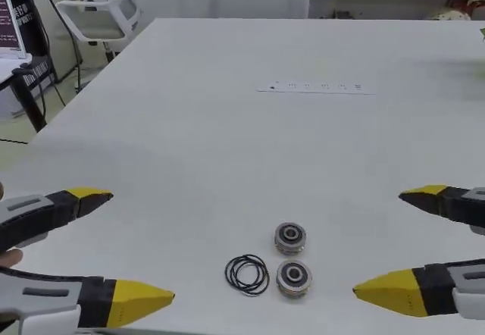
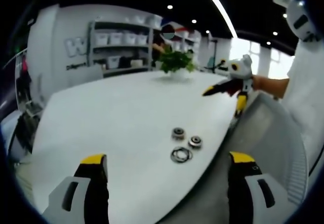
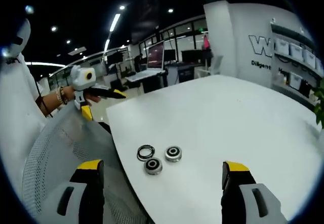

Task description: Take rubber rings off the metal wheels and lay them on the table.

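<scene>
Left gripper (image 1: 142, 245) and right gripper (image 1: 377, 242) both spread wide, empty. Between them on table (image 1: 227, 138): two metal wheels (image 1: 290, 236) (close together), rubber rings (image 1: 247, 274) beside nearer one

The white table (image 1: 227, 138) holds two metal wheels (image 1: 291, 236) close together. Black rubber rings (image 1: 247, 274) lie flat beside the nearer one.
</scene>
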The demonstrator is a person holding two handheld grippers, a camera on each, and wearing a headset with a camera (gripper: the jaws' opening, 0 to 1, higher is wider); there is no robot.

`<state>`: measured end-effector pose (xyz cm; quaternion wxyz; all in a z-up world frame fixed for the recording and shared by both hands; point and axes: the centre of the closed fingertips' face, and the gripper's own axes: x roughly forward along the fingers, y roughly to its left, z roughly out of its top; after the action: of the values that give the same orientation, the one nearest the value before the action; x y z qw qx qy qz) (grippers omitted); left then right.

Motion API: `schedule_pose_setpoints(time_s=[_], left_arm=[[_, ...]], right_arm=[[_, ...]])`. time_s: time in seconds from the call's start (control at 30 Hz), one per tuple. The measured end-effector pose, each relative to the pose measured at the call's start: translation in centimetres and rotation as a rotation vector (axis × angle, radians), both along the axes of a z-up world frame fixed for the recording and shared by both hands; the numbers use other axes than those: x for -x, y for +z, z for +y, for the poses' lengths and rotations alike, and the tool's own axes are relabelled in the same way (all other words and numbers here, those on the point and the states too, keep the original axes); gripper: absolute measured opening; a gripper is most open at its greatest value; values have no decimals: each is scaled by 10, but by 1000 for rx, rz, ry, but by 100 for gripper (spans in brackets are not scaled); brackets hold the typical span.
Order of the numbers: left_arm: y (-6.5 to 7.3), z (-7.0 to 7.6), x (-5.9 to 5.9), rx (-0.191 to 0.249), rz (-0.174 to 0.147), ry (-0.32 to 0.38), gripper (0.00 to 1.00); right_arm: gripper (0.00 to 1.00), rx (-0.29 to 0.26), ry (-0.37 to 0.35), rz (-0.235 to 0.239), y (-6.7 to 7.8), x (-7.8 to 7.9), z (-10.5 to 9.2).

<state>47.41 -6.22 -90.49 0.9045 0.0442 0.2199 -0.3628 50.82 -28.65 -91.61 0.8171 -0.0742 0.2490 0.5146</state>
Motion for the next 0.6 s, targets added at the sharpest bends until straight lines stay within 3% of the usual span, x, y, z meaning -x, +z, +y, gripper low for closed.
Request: schedule_pose_setpoints(time_s=[0.3, 0.6], left_arm=[[1, 9, 1, 14, 1, 48, 100], [0, 9, 1, 26, 12, 61, 100]], right_arm=[[99, -19, -120, 15, -8, -2, -36], [98, 53, -137, 81, -32, 10, -42]])
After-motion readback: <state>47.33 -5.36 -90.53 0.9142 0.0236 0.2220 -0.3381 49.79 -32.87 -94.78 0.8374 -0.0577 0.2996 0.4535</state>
